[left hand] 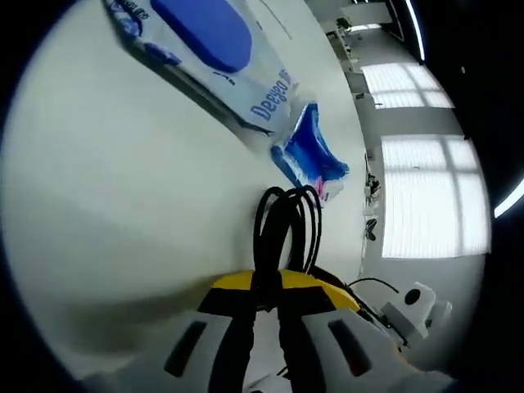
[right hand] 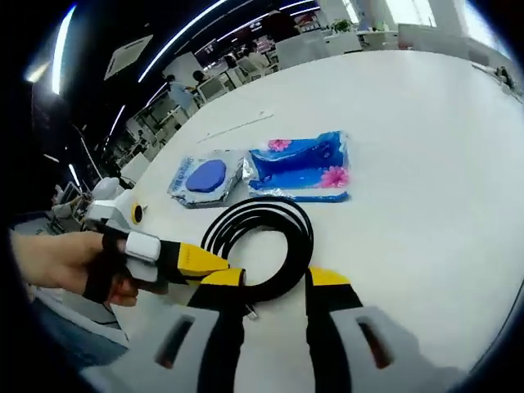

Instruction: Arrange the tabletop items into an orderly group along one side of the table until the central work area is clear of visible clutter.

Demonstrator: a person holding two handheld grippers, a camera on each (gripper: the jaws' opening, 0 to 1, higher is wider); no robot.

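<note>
Three items grouping at one edge of the white surface (right hand: 426, 147).
Left gripper (right hand: 214, 268) is pinching the coiled black cable (right hand: 260, 246), jaws pressed on its loops, holding it beside the blue wipes pack (right hand: 202, 179) and blue floral packet (right hand: 301, 166), likely to join that row. Right gripper (right hand: 274, 299) is hovering spread, holding nothing, near the coil.

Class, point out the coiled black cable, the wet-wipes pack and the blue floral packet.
coiled black cable (right hand: 296, 237), right gripper view, right side of loop
wet-wipes pack (right hand: 205, 177), right gripper view, blue lid
blue floral packet (right hand: 301, 167), right gripper view, centre
</note>
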